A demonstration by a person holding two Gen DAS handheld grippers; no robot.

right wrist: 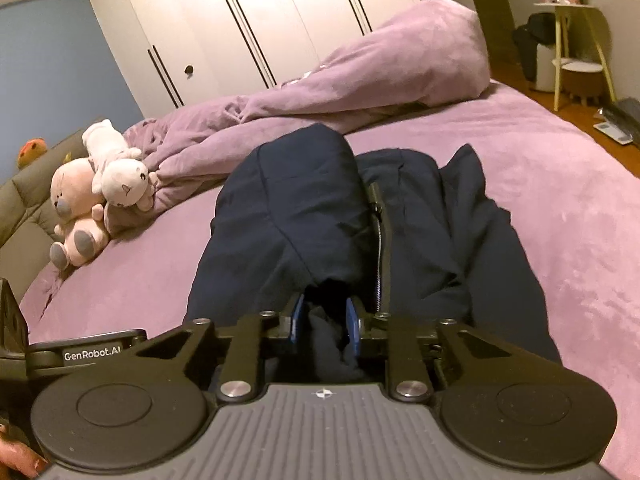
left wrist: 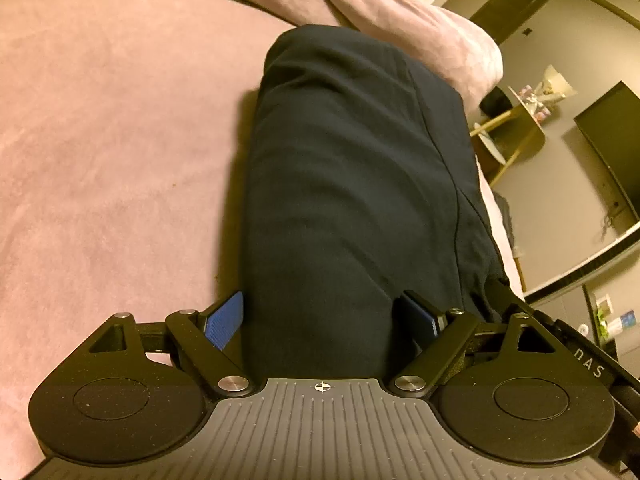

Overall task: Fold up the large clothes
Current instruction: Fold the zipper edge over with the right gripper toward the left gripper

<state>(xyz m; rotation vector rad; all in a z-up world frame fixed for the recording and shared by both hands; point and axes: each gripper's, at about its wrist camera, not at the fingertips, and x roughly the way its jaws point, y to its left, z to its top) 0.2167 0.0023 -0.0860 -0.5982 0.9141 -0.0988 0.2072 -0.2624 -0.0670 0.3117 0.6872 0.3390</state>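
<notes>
Left tongs (left wrist: 320, 322) spread wide, blue pads (left wrist: 225, 322) flanking a thick fold of the dark navy garment (left wrist: 352, 184) that runs between them; whether the pads press on the cloth cannot be told. Right tongs (right wrist: 323, 320) drawn nearly together, pinching a bunched fold of the same garment (right wrist: 292, 216) between the blue pads. No earlier view to compare. Beyond the right tongs, garment lying on the purple bed (right wrist: 540, 200), heaped in a raised hump over the pinched part, a zipper (right wrist: 378, 240) running down beside the hump, flatter cloth spreading toward the bed's right edge. Left of the garment, near the bed's left edge, pink and white plush toys (right wrist: 100, 188). Farther back, a rumpled purple duvet (right wrist: 360, 80) piled along the far edge of the bed. Behind it, white wardrobe doors (right wrist: 240, 20); off the bed's far right corner, a small side stand (right wrist: 576, 52) on the floor.
</notes>
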